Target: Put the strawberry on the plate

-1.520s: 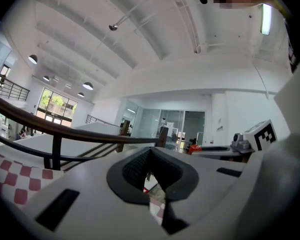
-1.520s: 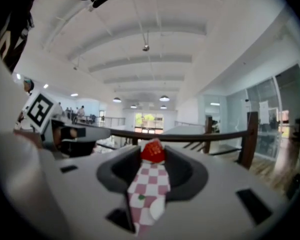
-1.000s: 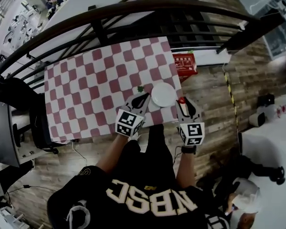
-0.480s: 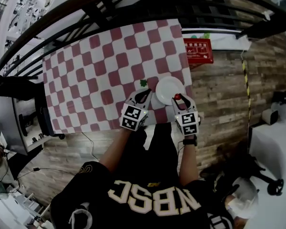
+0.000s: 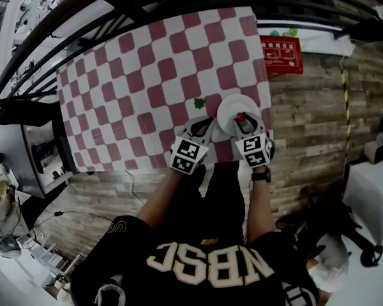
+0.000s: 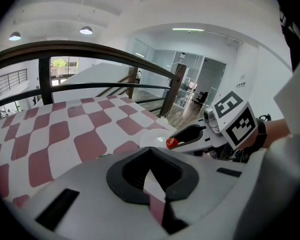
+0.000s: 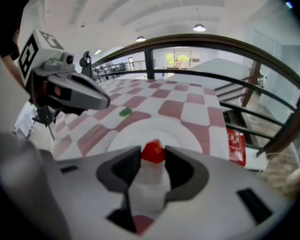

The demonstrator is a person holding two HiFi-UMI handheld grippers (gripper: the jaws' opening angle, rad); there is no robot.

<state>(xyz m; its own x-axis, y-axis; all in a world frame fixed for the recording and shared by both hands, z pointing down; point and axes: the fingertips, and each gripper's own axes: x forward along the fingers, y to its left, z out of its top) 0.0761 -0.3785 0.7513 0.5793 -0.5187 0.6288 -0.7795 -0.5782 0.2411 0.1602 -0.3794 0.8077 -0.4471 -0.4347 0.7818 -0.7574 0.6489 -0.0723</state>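
Note:
A small red strawberry (image 5: pixel 240 116) (image 7: pixel 153 152) is pinched between the tips of my right gripper (image 5: pixel 241 121) (image 7: pixel 153 157), which is shut on it. It hangs just over the white plate (image 5: pixel 227 109) (image 7: pixel 155 130), on the plate's near right part. The plate sits near the front right corner of the red-and-white checkered table (image 5: pixel 147 75). My left gripper (image 5: pixel 203 125) (image 6: pixel 150 152) rests at the plate's left edge, jaws together and holding nothing. From the left gripper view the strawberry (image 6: pixel 172 143) shows at the right gripper's tip, above the plate (image 6: pixel 151 139).
A small green leaf-like scrap (image 5: pixel 198 103) (image 7: pixel 125 112) lies on the cloth just left of the plate. A dark metal railing (image 5: pixel 83 18) curves behind the table. A red sign (image 5: pixel 281 54) lies on the wooden floor to the right. The table's front edge runs just below both grippers.
My right gripper has carried the strawberry from beyond the plate's right side, near the table edge, to a spot over the plate. The left gripper stays beside the plate.

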